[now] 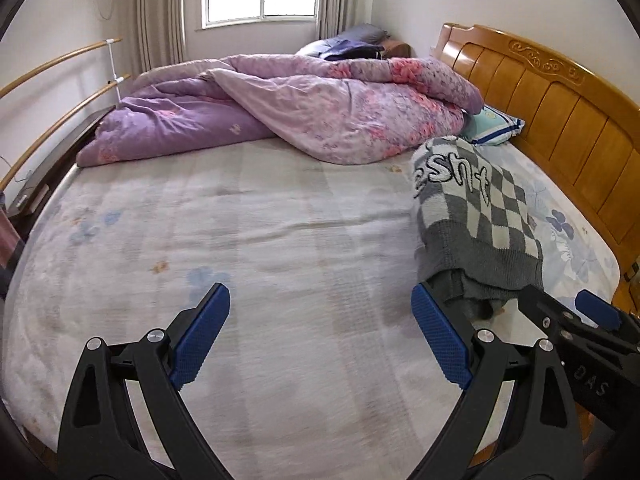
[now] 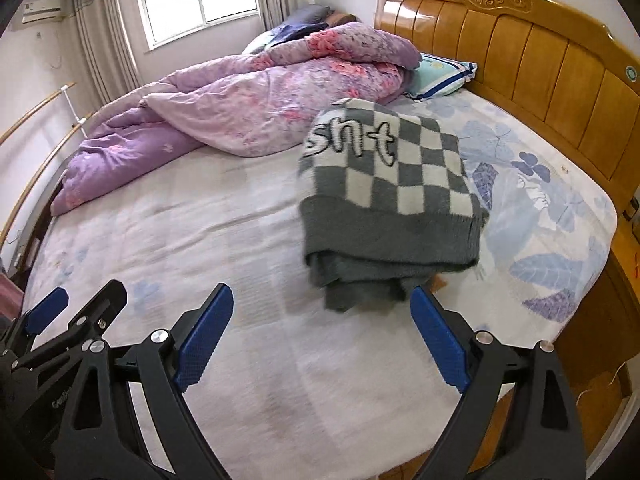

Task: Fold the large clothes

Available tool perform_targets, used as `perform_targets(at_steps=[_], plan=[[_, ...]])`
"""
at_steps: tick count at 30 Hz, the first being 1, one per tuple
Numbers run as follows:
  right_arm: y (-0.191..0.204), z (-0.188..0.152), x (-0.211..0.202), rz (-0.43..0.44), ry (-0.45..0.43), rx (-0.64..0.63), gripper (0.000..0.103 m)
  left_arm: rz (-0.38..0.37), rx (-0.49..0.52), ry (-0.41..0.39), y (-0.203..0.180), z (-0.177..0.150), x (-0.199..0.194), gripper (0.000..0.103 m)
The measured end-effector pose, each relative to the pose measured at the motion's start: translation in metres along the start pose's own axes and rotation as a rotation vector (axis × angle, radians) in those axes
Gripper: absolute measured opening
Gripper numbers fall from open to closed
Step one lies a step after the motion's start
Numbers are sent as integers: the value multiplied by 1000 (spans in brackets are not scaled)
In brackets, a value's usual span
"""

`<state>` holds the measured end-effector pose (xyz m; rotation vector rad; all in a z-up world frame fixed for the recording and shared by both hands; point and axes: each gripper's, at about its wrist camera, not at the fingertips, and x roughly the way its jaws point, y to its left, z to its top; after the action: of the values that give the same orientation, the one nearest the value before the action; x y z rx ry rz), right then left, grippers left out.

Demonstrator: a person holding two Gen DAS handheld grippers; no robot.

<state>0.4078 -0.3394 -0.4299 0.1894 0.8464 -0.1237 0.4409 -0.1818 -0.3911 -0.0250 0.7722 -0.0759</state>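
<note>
A rumpled purple quilt [image 2: 224, 120] lies at the far left of the bed [image 2: 240, 248]. The left hand-held gripper [image 1: 320, 332] hovers over bare sheet, jaws spread wide and holding nothing. Right of it, the right hand-held gripper [image 2: 322, 332] is likewise spread and empty, near the folded grey checkered sweater [image 2: 384, 200], which rests on the bed by the wooden headboard [image 2: 520, 60].

Partly hidden lettering on a folded sweater [image 2: 384, 184]

Its fold hides the word's start; at two o'clock, the quilt [image 2: 256, 112] covers most of a pillow [image 2: 444, 74].
</note>
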Motion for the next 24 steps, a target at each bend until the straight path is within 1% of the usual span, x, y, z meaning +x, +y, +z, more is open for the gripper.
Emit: perform_targets(at_steps=[7,12,16,20,24], plan=[[42,-25,-40,14,-33,-20,87,20,-4,-38,41,-14,-48,92],[71,-39,-67,40,-55,-39,87,37,-21,-64,70,-22,-83,92],[87,-47,-86,48,-75,-57,88,33,-52,-63,90,-28,-103,92],[102,-52,-102,61,-94,-68,88,65,-32,-98,100,-32,-123,92],[113,-55,-114,69,-112,-87,88,51,-53,-114,114,-32,-136,93]])
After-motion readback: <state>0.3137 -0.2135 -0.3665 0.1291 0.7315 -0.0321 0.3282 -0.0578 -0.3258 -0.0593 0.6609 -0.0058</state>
